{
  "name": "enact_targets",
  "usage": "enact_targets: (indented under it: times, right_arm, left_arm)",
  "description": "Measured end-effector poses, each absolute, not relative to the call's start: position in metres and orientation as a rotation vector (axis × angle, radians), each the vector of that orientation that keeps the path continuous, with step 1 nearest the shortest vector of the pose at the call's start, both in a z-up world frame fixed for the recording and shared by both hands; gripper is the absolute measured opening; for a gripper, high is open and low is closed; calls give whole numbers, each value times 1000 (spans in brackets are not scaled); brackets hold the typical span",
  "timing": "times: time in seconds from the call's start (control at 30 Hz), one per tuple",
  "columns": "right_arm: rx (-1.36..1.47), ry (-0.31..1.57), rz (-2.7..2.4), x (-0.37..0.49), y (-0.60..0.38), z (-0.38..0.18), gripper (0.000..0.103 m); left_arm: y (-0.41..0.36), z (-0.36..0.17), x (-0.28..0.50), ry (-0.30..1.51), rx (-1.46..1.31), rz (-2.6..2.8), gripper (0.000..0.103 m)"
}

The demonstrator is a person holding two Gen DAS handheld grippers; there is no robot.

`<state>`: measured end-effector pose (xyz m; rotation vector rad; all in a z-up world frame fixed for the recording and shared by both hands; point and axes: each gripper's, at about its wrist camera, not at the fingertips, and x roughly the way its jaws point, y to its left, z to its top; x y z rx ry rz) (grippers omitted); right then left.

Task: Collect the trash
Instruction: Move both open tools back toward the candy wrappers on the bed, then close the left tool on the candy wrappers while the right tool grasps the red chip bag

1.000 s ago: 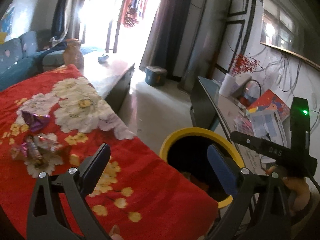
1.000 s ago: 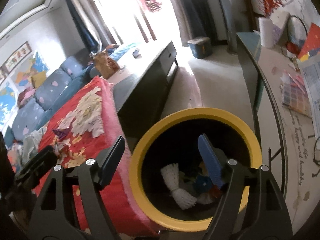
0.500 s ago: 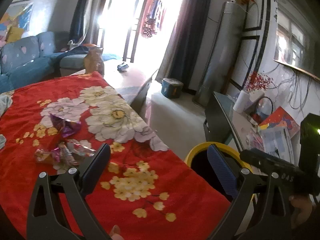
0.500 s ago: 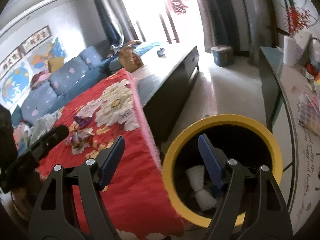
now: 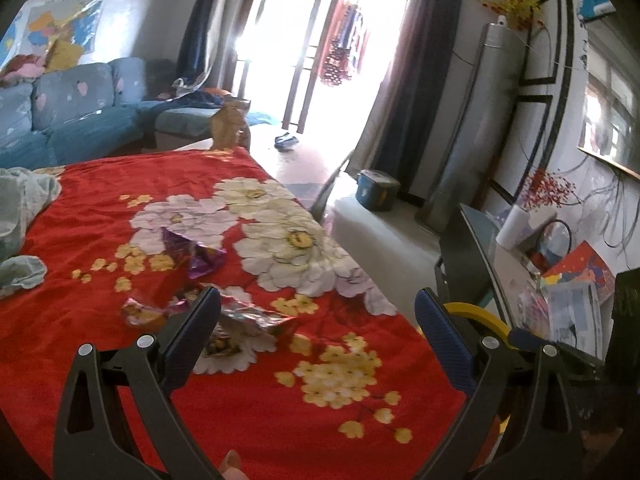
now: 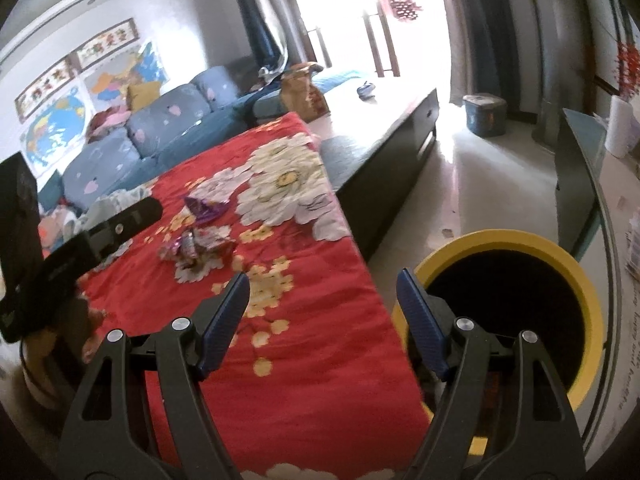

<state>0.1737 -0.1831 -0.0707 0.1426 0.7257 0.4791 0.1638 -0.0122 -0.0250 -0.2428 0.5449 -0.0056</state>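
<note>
You held the left gripper (image 5: 318, 316) over the red cloth (image 5: 248, 392) on the tabletop, jaws released and empty. The wrappers (image 5: 224, 316) lay just ahead of its left finger, a purple wrapper (image 5: 200, 254) beyond them. Your right gripper (image 6: 322, 304) hung jaws released beside the bin (image 6: 576, 272), which stood on the floor by the tabletop's edge.
</note>
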Motion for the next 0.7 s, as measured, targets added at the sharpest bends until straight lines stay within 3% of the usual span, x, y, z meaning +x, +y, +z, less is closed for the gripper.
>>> enact_targets:
  times: [0.7]
  right_arm:
    - [35,770,653,170,-82,-79,66]
  left_arm:
    - [74,-34,160,537,-338,147,95]
